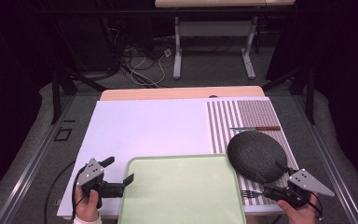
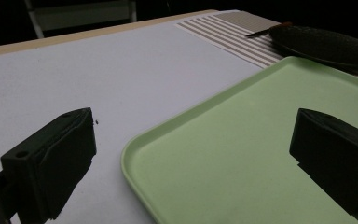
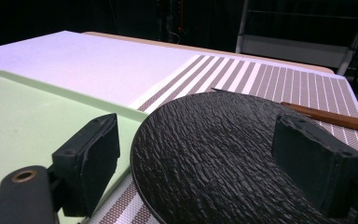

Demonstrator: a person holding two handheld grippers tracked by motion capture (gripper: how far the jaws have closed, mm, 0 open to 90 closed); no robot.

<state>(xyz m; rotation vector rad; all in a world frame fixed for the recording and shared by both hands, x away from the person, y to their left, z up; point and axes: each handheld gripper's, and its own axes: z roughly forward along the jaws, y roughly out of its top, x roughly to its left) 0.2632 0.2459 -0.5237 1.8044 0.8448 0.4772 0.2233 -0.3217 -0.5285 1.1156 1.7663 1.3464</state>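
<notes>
High view: the left gripper (image 1: 120,173) hovers with its jaws spread wide and empty at the near left corner of the green tray (image 1: 182,191), one jaw over the tray's rim. The right gripper (image 1: 269,181) sits at the near edge of the black textured plate (image 1: 256,154), jaws wide apart and gripping nothing. A fork (image 1: 248,192) lies between tray and right gripper, and a wooden-handled knife (image 1: 256,128) rests on the striped mat (image 1: 254,116) just beyond the plate.

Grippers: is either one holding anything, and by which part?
Nothing is held. The left gripper stands open astride the near-left corner of the green tray, pads clear. The right gripper is open at the near edge of the black plate, not clamped.
</notes>
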